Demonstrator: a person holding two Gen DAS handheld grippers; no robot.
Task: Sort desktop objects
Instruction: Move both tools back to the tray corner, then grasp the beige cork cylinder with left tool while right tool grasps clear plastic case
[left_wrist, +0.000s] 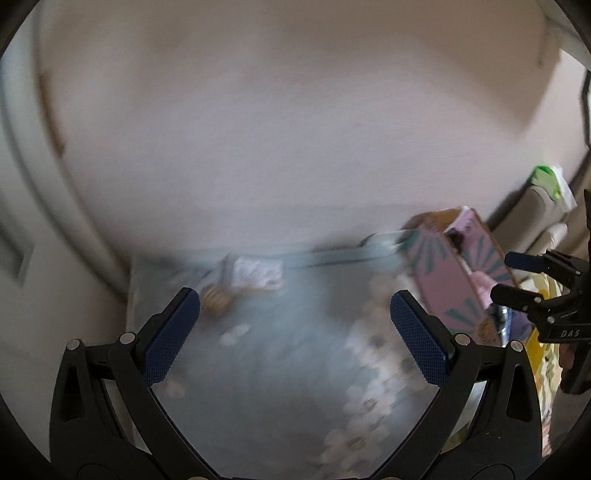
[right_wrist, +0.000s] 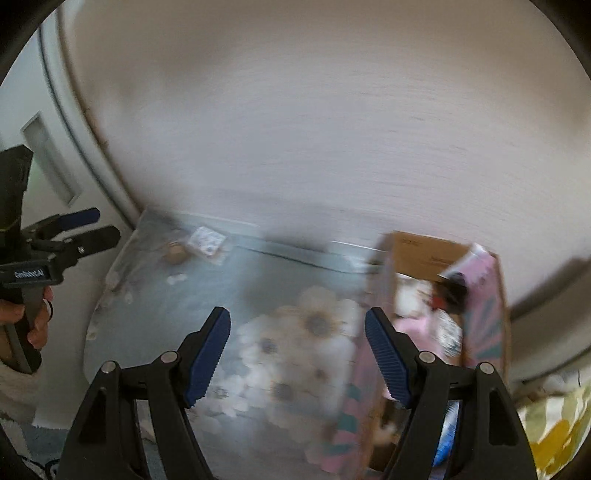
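Right under our noses in both wrist views are the tongs themselves, and both pairs are spread wide with nothing between the blue pads, so we're empty-handed on both sides: the left gripper hangs over the pale blue floral tablecloth, and the right gripper sits over the big printed flowers of the same cloth. What's left to sort, as far as we can tell, is the small stuff just ahead of the left tongs' left finger: a little round tan object and a small white printed packet right behind it, close to the wall. Everything is smeared with motion, so we can't say what they really are. The open pink patterned cardboard box, already holding a jumble of things, sits ahead and to the right of the right tongs, so that's probably our drop spot. Our advice: slow down before closing, centre the tan piece between the pads, come down steeply so the cloth doesn't bunch, and keep the two tongs well apart near the box.
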